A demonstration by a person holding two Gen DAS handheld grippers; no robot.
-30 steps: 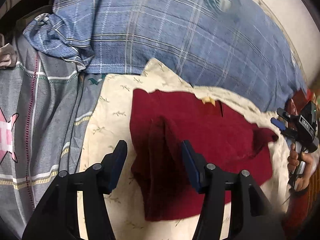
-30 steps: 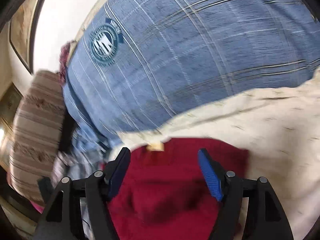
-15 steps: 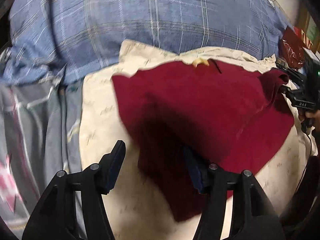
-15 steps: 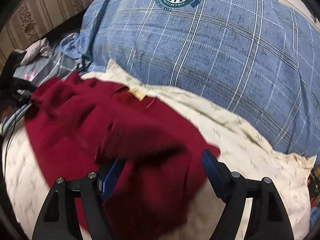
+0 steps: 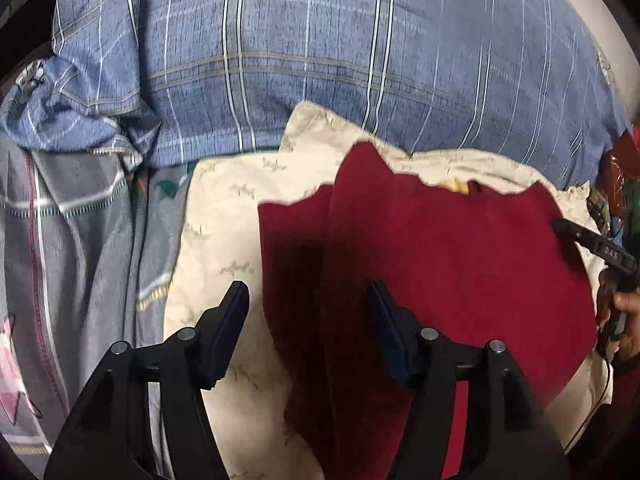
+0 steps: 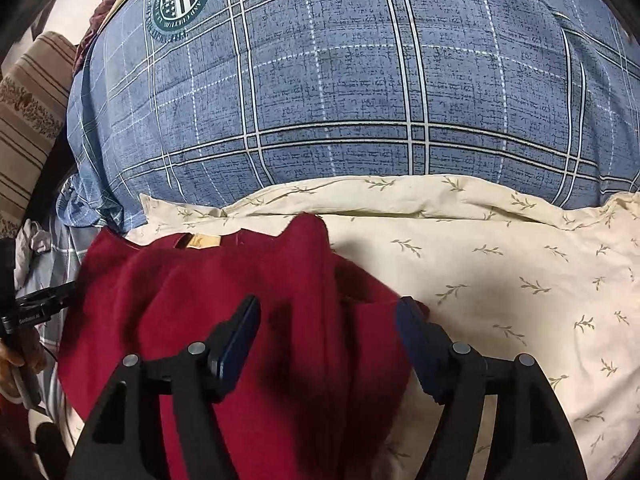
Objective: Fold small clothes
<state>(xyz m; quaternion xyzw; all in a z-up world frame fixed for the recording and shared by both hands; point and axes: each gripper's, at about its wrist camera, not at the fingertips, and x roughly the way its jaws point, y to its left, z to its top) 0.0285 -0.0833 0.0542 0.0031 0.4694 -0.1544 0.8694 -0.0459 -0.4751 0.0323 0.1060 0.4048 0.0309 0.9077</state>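
A dark red garment (image 5: 448, 264) lies on a cream leaf-print pillow (image 5: 224, 216); a tan label shows at its far edge. My left gripper (image 5: 306, 300) is open over its left edge, where a folded strip of red cloth runs between the jaws. My right gripper (image 6: 328, 316) is open over the garment (image 6: 192, 292) at its right edge, with a raised fold of cloth between the jaws. The right gripper also shows at the right edge of the left wrist view (image 5: 592, 244), and the left gripper at the left edge of the right wrist view (image 6: 36, 308).
A big blue plaid pillow (image 6: 360, 92) with a round emblem lies right behind the cream pillow (image 6: 520, 280). Grey striped bedding (image 5: 80, 248) lies to the left. A striped beige cushion (image 6: 28, 120) stands at the far left.
Both grippers have shifted over the red garment, whose side edges now lie folded inward between the open jaws. The views have swung back toward the plaid pillow.
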